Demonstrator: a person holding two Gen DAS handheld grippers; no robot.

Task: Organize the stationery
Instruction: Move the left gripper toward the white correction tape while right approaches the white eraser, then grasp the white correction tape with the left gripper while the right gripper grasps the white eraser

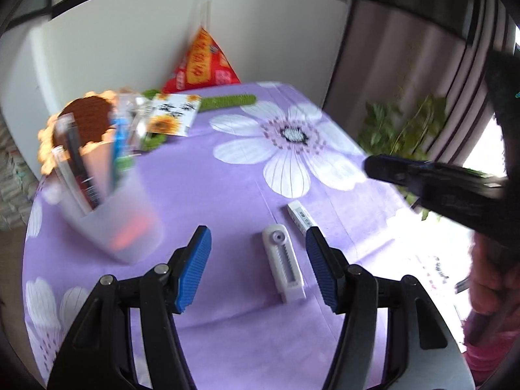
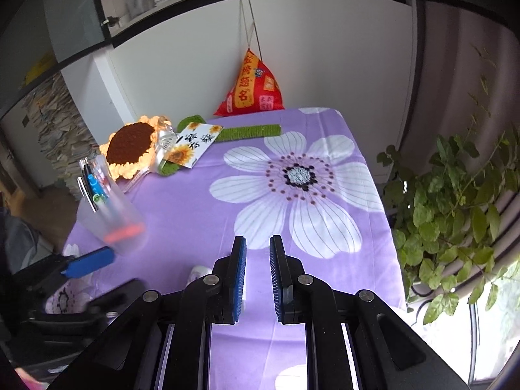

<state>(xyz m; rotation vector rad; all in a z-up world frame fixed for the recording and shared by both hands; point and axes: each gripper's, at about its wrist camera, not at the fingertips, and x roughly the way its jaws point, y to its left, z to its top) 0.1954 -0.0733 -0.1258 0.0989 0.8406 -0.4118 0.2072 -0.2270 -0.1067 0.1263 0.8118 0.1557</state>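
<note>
Far left, the frosted pen cup (image 1: 107,208) stands on the purple floral tablecloth (image 1: 208,178), holding several pens — too blurred in the left wrist view for a firm count, and any print on their barrels is unreadable. Behind it sits one crocheted sunflower (image 2: 130,144), and beside that one sunflower card (image 2: 195,144) with two large black Chinese characters, which I can't make out for certain.

Moving in: the left gripper (image 1: 258,248) hangs over the cloth with its blue-padded jaws wide apart, holding nothing. Between those jaws lies one white correction-tape-style dispenser (image 1: 286,266), flat on the cloth, touching neither pad. Just beyond it, near the right-hand pad (image 1: 320,269), lies one white eraser (image 1: 300,216) in a printed sleeve; the lettering is too small to read.

At the back, one green crocheted strip (image 2: 250,131), then one red pyramid-shaped bag (image 2: 252,87) hanging on strings, with yellow panels of Chinese characters.

Right side: the right gripper (image 2: 257,279) hovers above the big white flower print, jaws parted by a narrow gap, nothing between them. Far right, one leafy green plant (image 2: 455,214) by the window.
</note>
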